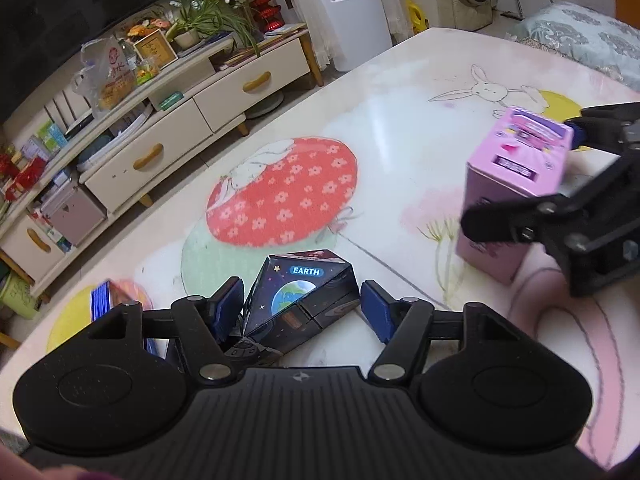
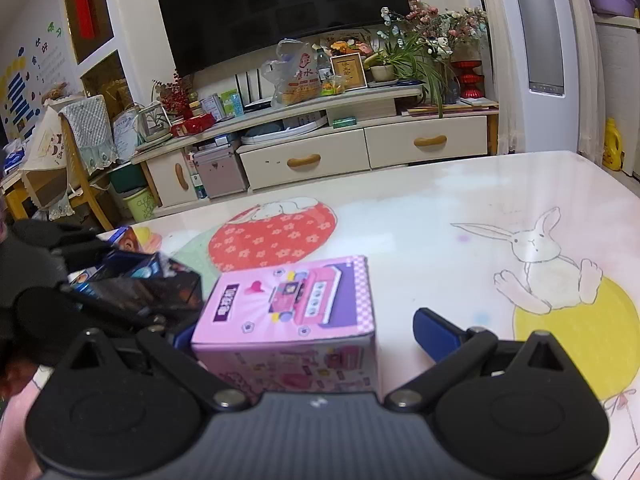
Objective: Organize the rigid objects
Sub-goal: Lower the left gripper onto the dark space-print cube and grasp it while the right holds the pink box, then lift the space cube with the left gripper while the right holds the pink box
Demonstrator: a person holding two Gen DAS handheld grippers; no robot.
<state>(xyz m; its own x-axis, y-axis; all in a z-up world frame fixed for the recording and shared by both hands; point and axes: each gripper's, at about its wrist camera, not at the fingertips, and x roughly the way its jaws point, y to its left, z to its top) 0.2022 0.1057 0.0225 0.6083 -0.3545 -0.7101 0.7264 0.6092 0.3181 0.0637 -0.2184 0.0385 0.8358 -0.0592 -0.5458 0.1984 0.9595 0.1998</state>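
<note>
A dark box marked EARTH (image 1: pixel 302 298) lies tilted on the table between the fingers of my left gripper (image 1: pixel 302 306). The jaws stand apart, with a clear gap on the right side, so it is open. A pink box (image 1: pixel 516 192) stands upright at the right, between the fingers of my right gripper (image 1: pixel 520 176). In the right wrist view the pink box (image 2: pixel 288 312) sits between the open jaws of the right gripper (image 2: pixel 304 330), with a gap at the right pad (image 2: pixel 436 332). The dark box (image 2: pixel 148 284) shows at the left there.
A small colourful box (image 1: pixel 116 292) lies at the table's left edge, also seen in the right wrist view (image 2: pixel 136 240). The table (image 1: pixel 400 128) has a glossy cover with rabbit and mushroom drawings. A TV cabinet (image 2: pixel 360 148) stands beyond its far edge.
</note>
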